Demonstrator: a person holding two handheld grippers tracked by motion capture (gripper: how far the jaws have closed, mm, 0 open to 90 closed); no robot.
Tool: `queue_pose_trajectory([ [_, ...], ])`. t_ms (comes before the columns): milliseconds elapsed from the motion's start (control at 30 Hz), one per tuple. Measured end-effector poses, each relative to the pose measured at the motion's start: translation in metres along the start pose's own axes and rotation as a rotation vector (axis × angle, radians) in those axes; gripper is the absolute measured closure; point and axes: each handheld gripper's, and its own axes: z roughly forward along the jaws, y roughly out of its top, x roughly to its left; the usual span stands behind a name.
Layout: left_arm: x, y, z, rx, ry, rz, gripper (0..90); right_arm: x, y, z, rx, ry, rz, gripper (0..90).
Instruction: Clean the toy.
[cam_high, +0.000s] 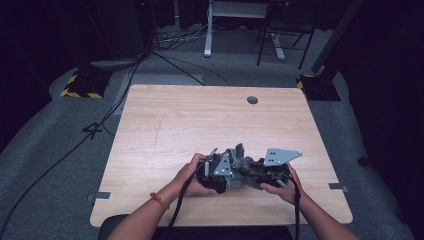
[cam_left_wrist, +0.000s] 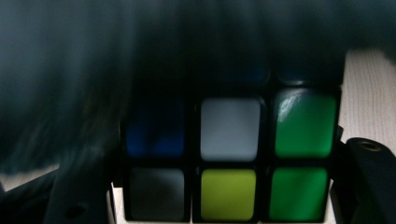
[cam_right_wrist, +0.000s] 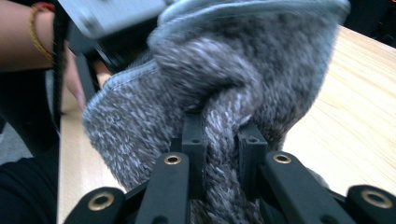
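So the left gripper (cam_high: 227, 175) is clamped on a rigid, slick puzzle cube (cam_left_wrist: 229, 158), while the right gripper (cam_right_wrist: 223, 156) pinches a soft grey knit pouch (cam_right_wrist: 205, 79) at six o'clock; grab its thick rim.

Grey knitted pouch (cam_right_wrist: 196, 88) bunched at table's near edge; colour cube (cam_left_wrist: 231, 158) inside.

The high view looks forward and down on the whole wooden table (cam_high: 210, 115) from above the person's side. The left gripper view sits very close to a puzzle cube (cam_left_wrist: 231, 158) resting on the table. The right gripper view looks closely at a grey knitted cloth (cam_right_wrist: 210, 84) above the table; the high view shares that cloth.
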Motion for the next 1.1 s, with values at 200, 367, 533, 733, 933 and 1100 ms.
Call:
queue_pose_trajectory([
  [200,0.002,-0.001,-0.005,-0.023,0.006,-0.019,33.4,-0.004,-0.003,0.001,0.037,-0.049,-0.031,77.5],
  [367,0.006,-0.002,-0.017,-0.060,0.018,-0.030,33.5,-0.017,-0.016,0.001,0.088,-0.085,0.002,77.6],
  [533,0.007,-0.002,-0.017,-0.048,0.021,-0.029,33.5,-0.019,-0.015,-0.005,0.047,-0.079,0.003,77.5],
  [733,-0.001,0.002,-0.005,-0.024,-0.002,-0.011,33.4,-0.003,-0.001,0.000,0.018,-0.054,-0.041,77.5],
  [933,0.001,0.001,-0.013,-0.048,0.017,-0.010,33.5,-0.012,-0.011,0.002,0.095,-0.133,-0.054,77.4],
  [1100,0.004,0.001,-0.022,-0.080,0.027,-0.019,33.5,-0.020,-0.021,0.000,0.117,-0.134,-0.015,77.5],
])
